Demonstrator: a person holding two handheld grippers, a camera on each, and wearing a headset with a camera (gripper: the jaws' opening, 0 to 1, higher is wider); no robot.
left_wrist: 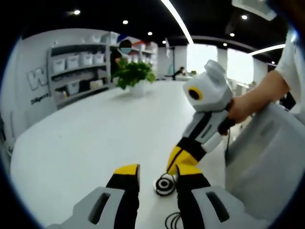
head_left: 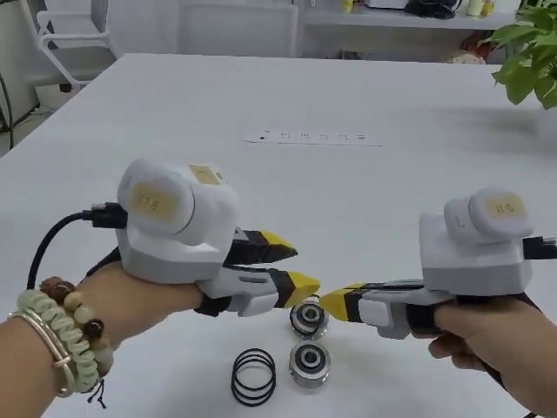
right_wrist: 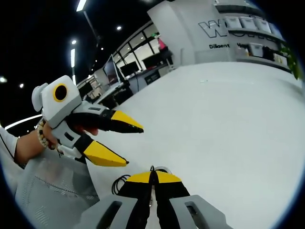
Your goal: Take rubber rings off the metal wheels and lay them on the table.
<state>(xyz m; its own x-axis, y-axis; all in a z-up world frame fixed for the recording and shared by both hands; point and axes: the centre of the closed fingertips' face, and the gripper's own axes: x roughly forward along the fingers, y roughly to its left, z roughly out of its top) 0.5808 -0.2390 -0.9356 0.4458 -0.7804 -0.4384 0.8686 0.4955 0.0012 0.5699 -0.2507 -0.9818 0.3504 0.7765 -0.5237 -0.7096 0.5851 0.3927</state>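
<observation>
Two small round metal wheels stand on the white worktop near the person in the head view, the second wheel at 6 o'clock from the first. A loose bunch of thin black rubber rings lies flat on the worktop at 9 o'clock from the nearer wheel, just beside it.

The right gripper, yellow-tipped, has its jaws pressed together, its tip just at the farther wheel's 2 o'clock edge. Whether anything is pinched there I cannot tell. The left gripper hangs at 11 o'clock from that wheel with its jaws spread wide and empty.

A flat white power strip lies well apart at 12 o'clock, and a green leafy plant is at 2 o'clock. Beaded bracelets circle the left wrist.
</observation>
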